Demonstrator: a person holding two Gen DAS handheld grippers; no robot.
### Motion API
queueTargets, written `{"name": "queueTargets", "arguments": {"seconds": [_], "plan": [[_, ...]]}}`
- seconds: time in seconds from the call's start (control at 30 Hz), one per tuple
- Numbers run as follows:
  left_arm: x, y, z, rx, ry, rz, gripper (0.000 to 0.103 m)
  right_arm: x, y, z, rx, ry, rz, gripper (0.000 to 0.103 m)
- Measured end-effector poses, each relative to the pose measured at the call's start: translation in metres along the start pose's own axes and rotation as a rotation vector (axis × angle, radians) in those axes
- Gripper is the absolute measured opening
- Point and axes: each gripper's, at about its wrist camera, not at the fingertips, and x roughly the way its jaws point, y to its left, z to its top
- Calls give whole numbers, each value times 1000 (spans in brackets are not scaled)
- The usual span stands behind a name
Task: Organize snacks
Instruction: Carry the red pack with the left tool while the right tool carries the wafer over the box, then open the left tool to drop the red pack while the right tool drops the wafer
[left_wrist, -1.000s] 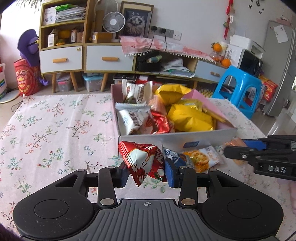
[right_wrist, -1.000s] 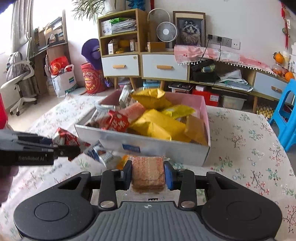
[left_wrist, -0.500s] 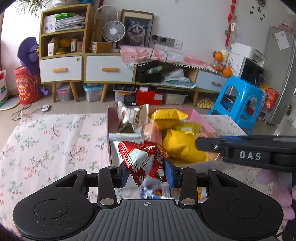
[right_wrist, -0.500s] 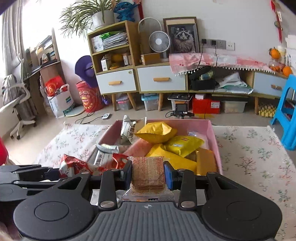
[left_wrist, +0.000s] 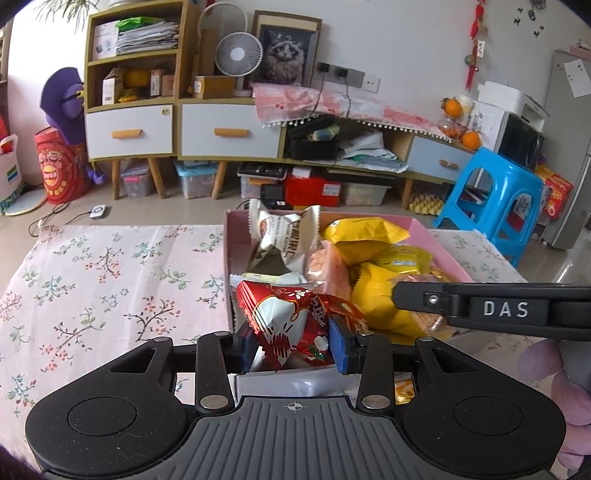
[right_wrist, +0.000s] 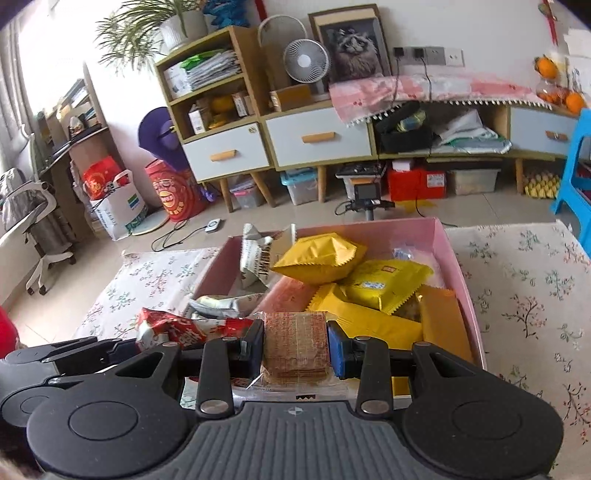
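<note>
Red packet (left_wrist: 295, 325) upright between fingers (left_wrist: 338, 347)

White wall (left_wrist: 406, 44), drawer cabinets (left_wrist: 181, 129), blue stool (left_wrist: 491, 199), tiled floor (left_wrist: 166, 210).

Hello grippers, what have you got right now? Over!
Left gripper shut on red foil snack packet. Right gripper shut on clear-wrapped brown wafer pack. Both over pink cardboard box, crowded with yellow bags.
</note>
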Motion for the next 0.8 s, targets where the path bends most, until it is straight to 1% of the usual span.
{"name": "queueTargets", "arguments": {"seconds": [0.17,0.33,0.5,0.53,0.57,0.6,0.63,0.8], "plan": [[5,3,-1,-4,-4,4,37,7,-7,-1,30,9,-20,25],[6,-1,-2,25,-9,10,38,9,-10,-2,43,6,-27,26],[7,-2,-3,28,-9,1,40,6,-7,-1,35,-8,-26,31],[6,-2,-4,32,-8,-1,44,5,-7,-1,33,-10,-23,32],[6,-2,-4,35,-7,-5,47,4,-7,0,32,-14,-22,36],[5,-2,-4,37,-8,-9,54,2,-7,1,33,-19,-22,40],[4,-2,-4,41,-10,-13,59,1,-7,1,36,-25,-22,41],[-1,-3,-5,68,-13,-24,73,-8,-10,4,59,-49,-21,53]]}}
